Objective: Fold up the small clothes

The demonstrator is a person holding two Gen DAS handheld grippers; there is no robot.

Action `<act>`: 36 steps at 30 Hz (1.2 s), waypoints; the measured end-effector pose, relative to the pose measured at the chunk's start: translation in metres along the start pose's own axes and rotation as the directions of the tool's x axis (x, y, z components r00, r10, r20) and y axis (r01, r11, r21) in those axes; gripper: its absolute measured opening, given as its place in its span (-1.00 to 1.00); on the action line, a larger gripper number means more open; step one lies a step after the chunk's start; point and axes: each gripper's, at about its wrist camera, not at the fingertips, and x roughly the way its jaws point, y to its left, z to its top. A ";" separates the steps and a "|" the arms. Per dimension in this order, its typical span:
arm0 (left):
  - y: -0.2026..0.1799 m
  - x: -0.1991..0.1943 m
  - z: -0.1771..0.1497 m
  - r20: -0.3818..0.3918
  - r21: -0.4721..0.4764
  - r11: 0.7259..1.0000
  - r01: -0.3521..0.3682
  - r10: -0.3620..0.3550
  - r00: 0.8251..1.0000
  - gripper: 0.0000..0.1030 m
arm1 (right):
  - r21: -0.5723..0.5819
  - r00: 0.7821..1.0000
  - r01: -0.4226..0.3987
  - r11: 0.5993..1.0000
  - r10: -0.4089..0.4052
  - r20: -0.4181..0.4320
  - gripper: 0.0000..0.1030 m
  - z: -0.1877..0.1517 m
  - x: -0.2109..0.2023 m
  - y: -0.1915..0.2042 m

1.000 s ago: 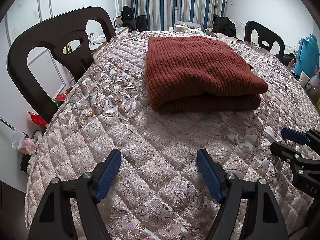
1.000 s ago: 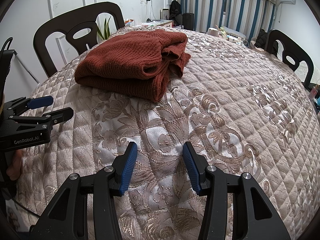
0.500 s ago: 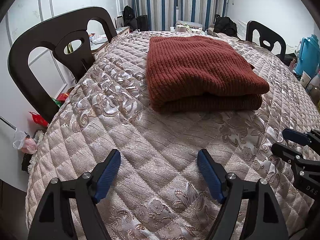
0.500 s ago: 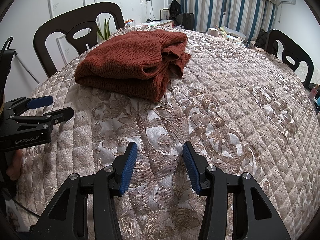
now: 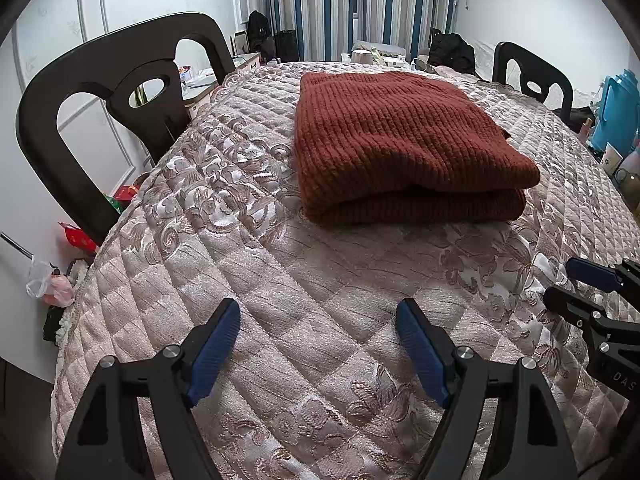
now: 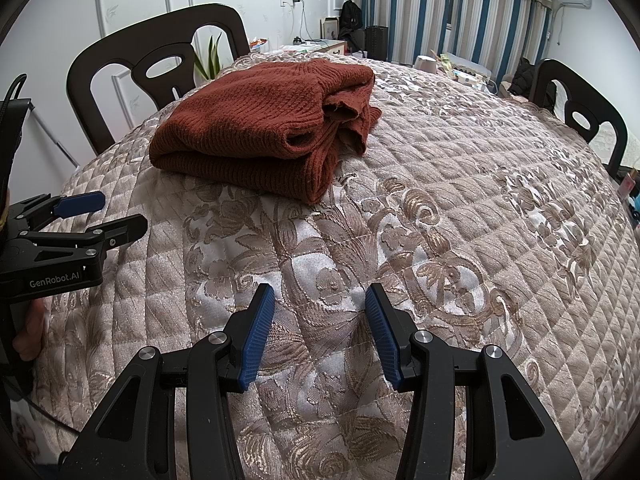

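Note:
A rust-red knitted sweater (image 5: 400, 144) lies folded in a thick stack on the quilted beige tablecloth (image 5: 320, 288), beyond both grippers. From the right wrist view the sweater (image 6: 256, 128) shows its loose sleeve ends and open edges on the right side. My left gripper (image 5: 318, 312) hovers open over bare cloth near the table's front, nothing between its blue pads. My right gripper (image 6: 320, 296) is open too, empty, over the floral pattern. Each gripper shows in the other's view: the right gripper (image 5: 568, 284) at the right edge, the left gripper (image 6: 116, 216) at the left edge.
Dark wooden chairs stand at the table: one at the left (image 5: 108, 92), another at the far right (image 5: 528, 72). Striped curtains (image 5: 352, 4) hang behind. Bags and clutter lie on the floor at left (image 5: 52, 288). A blue jug (image 5: 616, 108) stands at right.

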 end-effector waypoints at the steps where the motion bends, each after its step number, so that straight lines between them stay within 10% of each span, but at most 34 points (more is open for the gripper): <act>1: 0.000 0.000 0.000 0.000 0.000 1.000 0.000 0.000 1.000 0.60 | 0.000 1.000 0.000 1.000 0.000 0.000 -0.06 0.000 0.000 0.000; 36: 0.000 0.000 0.000 -0.001 -0.001 1.000 0.000 0.000 1.000 0.62 | 0.000 1.000 0.000 1.000 0.000 0.000 -0.06 0.000 0.000 0.000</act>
